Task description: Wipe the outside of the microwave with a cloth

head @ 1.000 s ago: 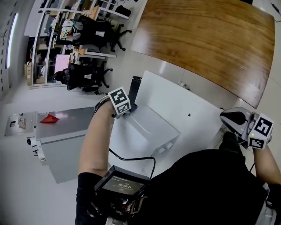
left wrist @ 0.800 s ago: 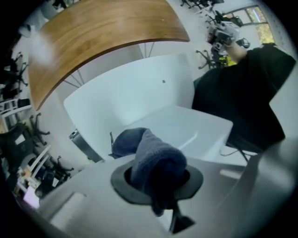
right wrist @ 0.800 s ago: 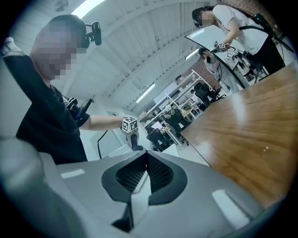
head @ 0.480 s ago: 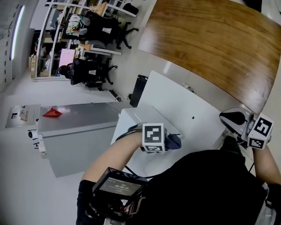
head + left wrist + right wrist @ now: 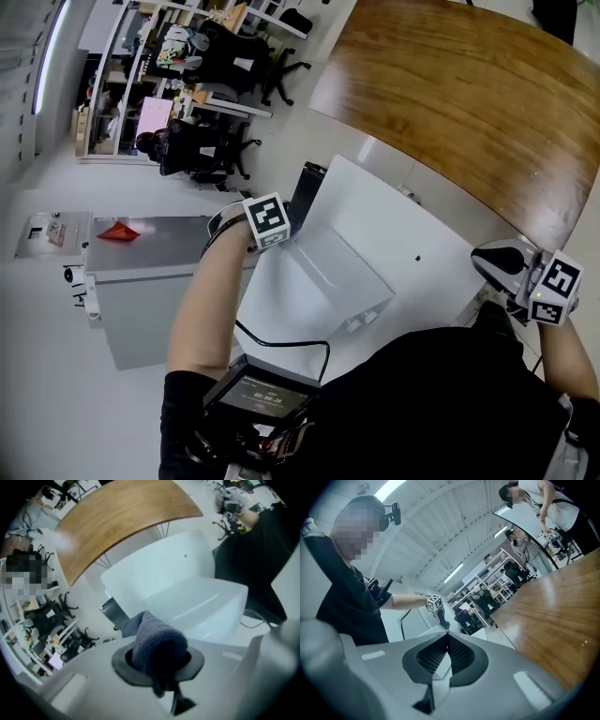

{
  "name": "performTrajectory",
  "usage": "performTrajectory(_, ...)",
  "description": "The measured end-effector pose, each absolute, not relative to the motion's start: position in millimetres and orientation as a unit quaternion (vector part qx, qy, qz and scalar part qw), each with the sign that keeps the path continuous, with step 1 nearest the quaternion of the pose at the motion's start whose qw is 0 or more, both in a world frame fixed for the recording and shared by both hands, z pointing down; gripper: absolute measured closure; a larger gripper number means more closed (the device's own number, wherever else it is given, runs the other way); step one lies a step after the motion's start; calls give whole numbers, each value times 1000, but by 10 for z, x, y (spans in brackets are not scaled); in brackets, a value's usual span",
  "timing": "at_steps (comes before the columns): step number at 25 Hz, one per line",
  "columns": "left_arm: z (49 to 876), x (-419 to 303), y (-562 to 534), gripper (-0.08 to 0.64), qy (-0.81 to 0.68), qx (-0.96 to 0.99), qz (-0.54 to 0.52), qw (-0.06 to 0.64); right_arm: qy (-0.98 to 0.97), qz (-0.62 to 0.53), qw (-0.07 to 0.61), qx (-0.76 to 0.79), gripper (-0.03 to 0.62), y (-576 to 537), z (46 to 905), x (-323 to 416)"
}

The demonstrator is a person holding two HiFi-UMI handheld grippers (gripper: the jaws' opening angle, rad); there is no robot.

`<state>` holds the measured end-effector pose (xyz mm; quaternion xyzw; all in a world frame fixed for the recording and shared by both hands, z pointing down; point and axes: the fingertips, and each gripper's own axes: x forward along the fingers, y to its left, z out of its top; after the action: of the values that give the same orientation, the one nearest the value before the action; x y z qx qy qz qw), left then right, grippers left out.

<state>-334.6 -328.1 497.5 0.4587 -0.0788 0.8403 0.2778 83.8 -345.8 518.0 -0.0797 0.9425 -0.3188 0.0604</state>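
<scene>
Wood table point(image 5: 469, 94): brown, curved edge, beyond the white table.
White table point(image 5: 375, 202): carries the microwave.
Microwave point(image 5: 323, 281): white, on the white table's left part, with a black cable at its near side.
Left gripper point(image 5: 157, 660): jaws clamped on the cloth, at the microwave's upper left edge.
Right gripper point(image 5: 446, 637): jaws together with nothing between them, held far right, well apart from the microwave.
Cloth point(image 5: 154, 641): blue-grey, bunched between the left jaws.

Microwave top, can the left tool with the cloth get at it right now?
Probably yes: the left tool, shut on the cloth, sits at the far corner of the microwave, nothing in between.
</scene>
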Motion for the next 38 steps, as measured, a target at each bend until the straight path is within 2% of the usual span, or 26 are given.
performTrajectory(4, 5043, -3368, -3138, 508, -62, 451, 838, 302, 940, -324, 61, -85, 588, -3496, 5217, 887)
performTrajectory(12, 4978, -2118, -2156, 508, 124, 483, 810, 308, 942, -317, 67, -83, 588, -3494, 5140, 845)
performTrajectory(16, 5093, -1667, -1945, 512, 181, 508, 816, 210, 944, -315, 67, -74, 588, -3433, 5076, 801)
performTrajectory(18, 5086, -1516, -1874, 513, 185, 526, 807, 197, 945, -312, 67, -68, 588, -3405, 5039, 770)
performTrajectory(24, 4930, -879, -1434, 509, 201, 614, 712, 274, 951, -301, 59, -47, 588, -3261, 4964, 660)
performTrajectory(27, 4858, -740, -1463, 509, 125, 682, 664, 279, 955, -288, 58, -37, 588, -3183, 4880, 597)
performTrajectory(31, 4526, -801, -1650, 508, -90, 793, 552, 241, 963, -265, 54, -19, 588, -2874, 4644, 450)
performTrajectory(34, 4208, -1014, -1134, 508, -216, 832, 459, 225, 971, -235, 52, -2, 588, -2357, 4344, 253)
performTrajectory(38, 4037, -1227, -334, 508, -332, 864, 342, 161, 982, -183, 31, 24, 588, -1554, 3977, 42)
